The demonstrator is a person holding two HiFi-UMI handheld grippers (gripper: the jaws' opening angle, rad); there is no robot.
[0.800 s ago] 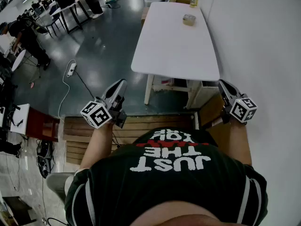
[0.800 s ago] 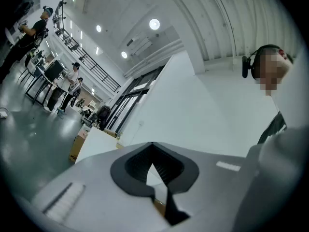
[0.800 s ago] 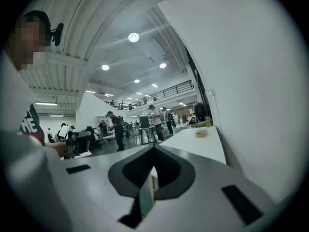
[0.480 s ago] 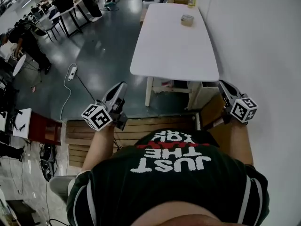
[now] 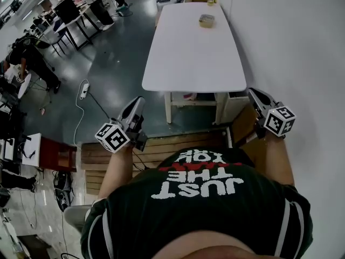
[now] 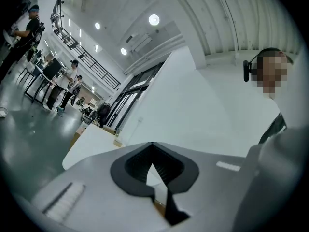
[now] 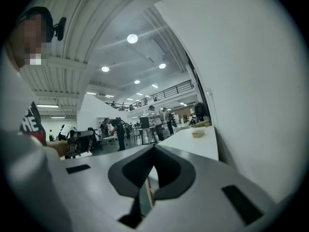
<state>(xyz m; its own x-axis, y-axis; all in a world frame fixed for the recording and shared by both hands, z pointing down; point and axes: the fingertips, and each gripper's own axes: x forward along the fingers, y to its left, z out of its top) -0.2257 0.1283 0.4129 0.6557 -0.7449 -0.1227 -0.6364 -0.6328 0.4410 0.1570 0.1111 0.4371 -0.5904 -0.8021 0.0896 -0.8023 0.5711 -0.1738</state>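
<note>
L claw [image 5: 138, 102] & R claw [image 5: 254, 94] both closed tip-to-tip, nothing gripped, at waist height, well short of table [image 5: 188, 58] w/ small box [image 5: 206, 20].

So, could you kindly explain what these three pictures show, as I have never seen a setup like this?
No robot here: a person in a dark T-shirt holds a two-jaw gripper in each hand. The downward picture comes from a camera on the person's head: left gripper at its left, right gripper at its right. The other two come from cameras riding on the grippers, looking along their jaws. Both pairs of jaws are together, holding nothing. Ahead stands a white table beside a white wall, with a small container at its far end.
</note>
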